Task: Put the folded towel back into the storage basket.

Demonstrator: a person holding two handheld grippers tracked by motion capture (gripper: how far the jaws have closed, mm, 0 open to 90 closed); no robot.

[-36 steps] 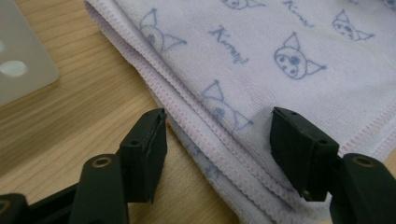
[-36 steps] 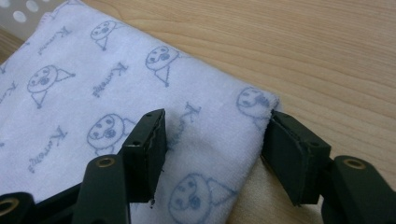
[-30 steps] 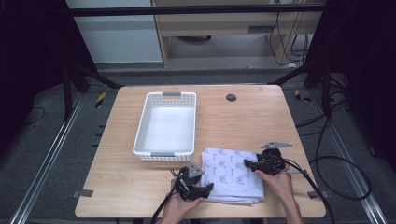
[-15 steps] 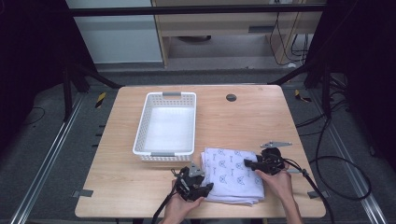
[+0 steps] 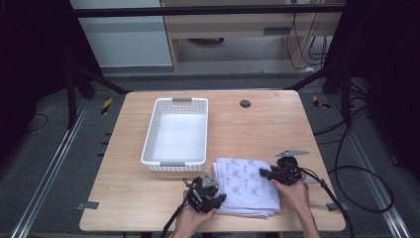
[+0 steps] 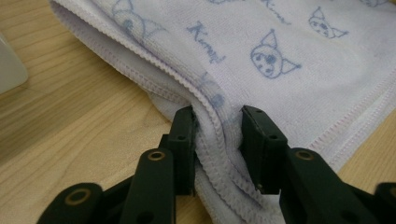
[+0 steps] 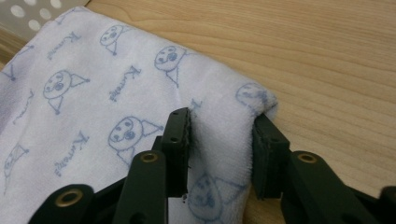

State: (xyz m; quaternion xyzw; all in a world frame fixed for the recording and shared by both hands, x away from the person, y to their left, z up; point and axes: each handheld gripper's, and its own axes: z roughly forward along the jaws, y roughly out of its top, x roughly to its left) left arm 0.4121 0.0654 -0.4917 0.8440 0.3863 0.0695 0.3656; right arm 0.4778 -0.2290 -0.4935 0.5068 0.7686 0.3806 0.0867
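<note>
Both sets of jaws have just been closing since the earlier frames, while the hands kept their places. Now the left gripper point(image 6: 218, 140) pinches the bunched hem at the towel's point(image 5: 246, 185) near-left corner, and the right gripper point(image 7: 222, 144) pinches a fold at its right edge. That folded towel lies flat on the table point(image 5: 277, 124), near edge, just right of the empty basket point(image 5: 176, 133). Grasping looks done; lifting it, likely into the basket, is left. Both forearms reach in low from the near side, with the grippers level at the towel's sides.

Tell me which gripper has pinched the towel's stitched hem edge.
The left gripper: its jaws squeeze the towel's stitched hems; the right gripper pinches a smooth folded corner.
</note>
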